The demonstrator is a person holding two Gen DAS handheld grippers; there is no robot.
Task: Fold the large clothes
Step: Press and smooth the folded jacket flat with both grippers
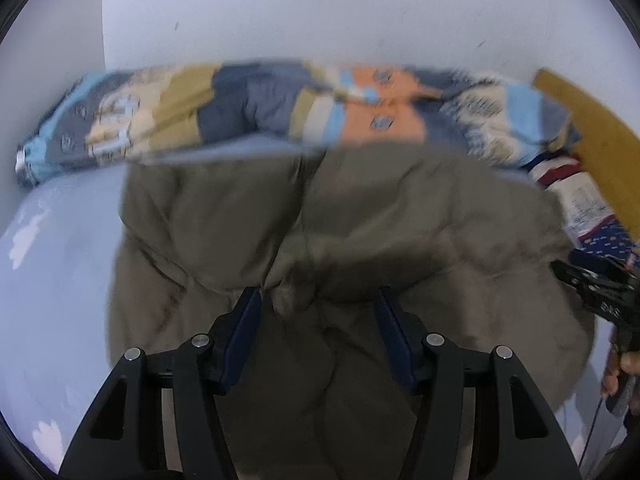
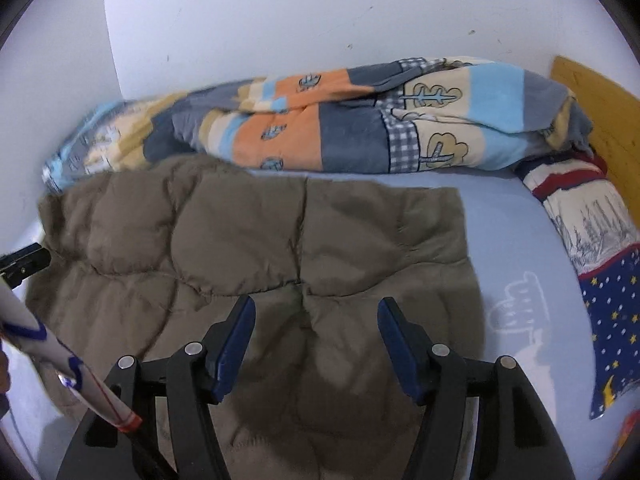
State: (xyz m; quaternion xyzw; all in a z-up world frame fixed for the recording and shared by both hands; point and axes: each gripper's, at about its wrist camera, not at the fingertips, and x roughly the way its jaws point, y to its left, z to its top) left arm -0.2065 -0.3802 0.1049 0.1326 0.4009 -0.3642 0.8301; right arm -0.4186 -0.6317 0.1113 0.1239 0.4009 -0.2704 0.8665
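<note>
One quilted olive-brown padded jacket (image 2: 248, 240) lies spread on the light-blue bed sheet (image 2: 516, 240), in front of one rolled patchwork blanket (image 2: 328, 128) set along the wall; one star-patterned pillow (image 2: 600, 300) is seen at the right end of the bed. The left hand-held gripper (image 1: 318, 300) is held over the garment with its jaws wide apart and nothing between them, though one pad appears to touch a raised ridge of fabric; this view is blurred. The right hand-held gripper (image 2: 316, 312) is likewise spread wide and empty, poised above a stitched seam of the jacket. The garment is judged soft, puffy and fairly light, bulky rather than stiff; the shell may be slippery, and the padding is likely to spring back when folded. A hold is best taken at a hem edge or corner, or on a quilting seam where the filling is thin, so that the layers are pinched firmly; two hand-held grippers are counted.
</note>
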